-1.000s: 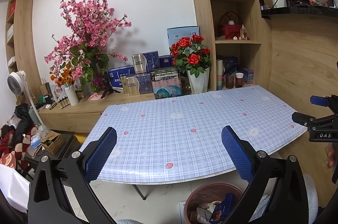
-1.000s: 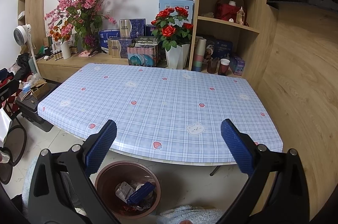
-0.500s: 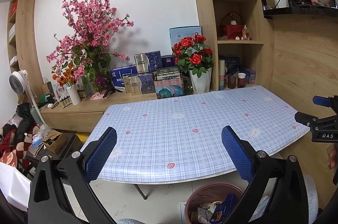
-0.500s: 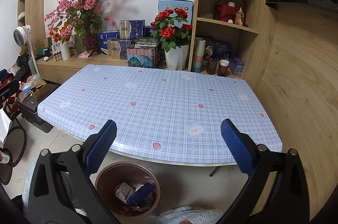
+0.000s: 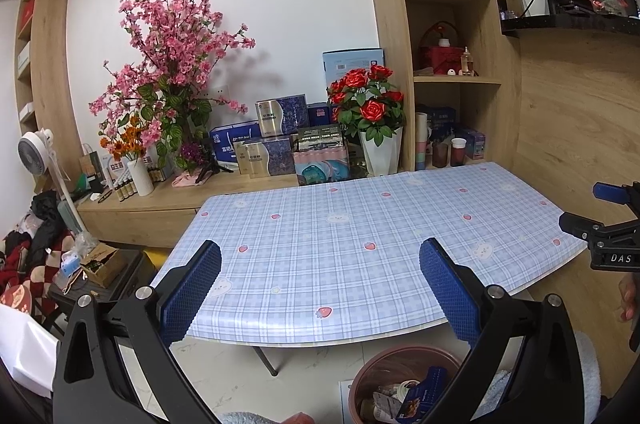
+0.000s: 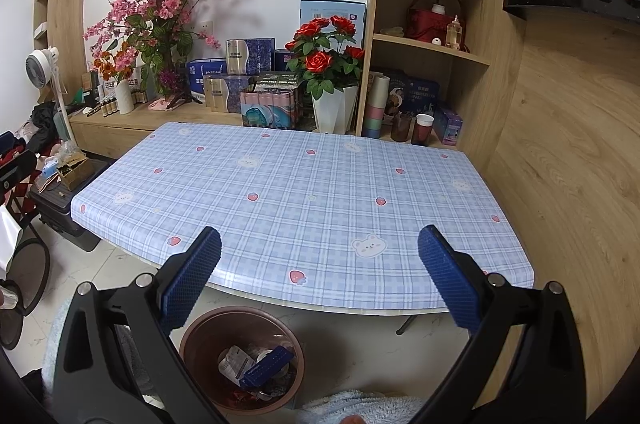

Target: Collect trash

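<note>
Both grippers idle at the near edge of the surface (image 6: pixel 304 192), nothing left on its plaid cloth. Left gripper (image 5: pixel 320 284) fingers wide apart, empty; right gripper (image 6: pixel 320 264) likewise apart, empty. Trash (image 6: pixel 256 368) sits in the brown bin (image 6: pixel 192 336) on the floor below. Looks like collection is done; next calls for checking for strays.

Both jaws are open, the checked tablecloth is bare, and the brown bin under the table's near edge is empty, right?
Not quite: the round brown bin is not empty. The right wrist view shows wrappers and a blue box inside. Both sets of jaws are open, and the checked tablecloth is bare.
</note>
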Available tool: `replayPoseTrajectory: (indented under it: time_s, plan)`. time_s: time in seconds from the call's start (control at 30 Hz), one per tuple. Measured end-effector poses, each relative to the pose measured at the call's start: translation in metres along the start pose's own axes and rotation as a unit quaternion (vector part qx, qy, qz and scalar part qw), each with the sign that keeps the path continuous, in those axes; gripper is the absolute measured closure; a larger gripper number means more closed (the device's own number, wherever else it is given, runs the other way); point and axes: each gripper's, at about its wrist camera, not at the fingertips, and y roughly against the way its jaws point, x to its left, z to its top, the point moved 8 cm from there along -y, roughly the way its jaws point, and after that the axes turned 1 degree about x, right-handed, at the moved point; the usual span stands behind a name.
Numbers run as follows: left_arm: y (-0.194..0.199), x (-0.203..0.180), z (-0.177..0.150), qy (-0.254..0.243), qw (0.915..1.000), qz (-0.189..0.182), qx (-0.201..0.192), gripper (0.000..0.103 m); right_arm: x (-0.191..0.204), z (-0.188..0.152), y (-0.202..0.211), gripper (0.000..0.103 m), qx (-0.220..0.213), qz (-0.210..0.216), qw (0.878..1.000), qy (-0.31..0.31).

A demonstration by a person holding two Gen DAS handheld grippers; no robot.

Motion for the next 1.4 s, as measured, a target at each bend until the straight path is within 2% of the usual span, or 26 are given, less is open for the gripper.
replayPoseTrajectory:
  time_s: [0.83,1.4]
  plan:
    - [0.006,0.004,0.002,-0.004,0.9999,0.005,-0.012,0.006,-0.002,0.002,0.001,0.006,-0.003,0.0,1.0,0.001]
    - [0.007,0.005,0.005,0.0,1.0,0.005,-0.003,0.006,-0.007,0.012,0.003,0.006,-0.007,-0.001,1.0,0.002]
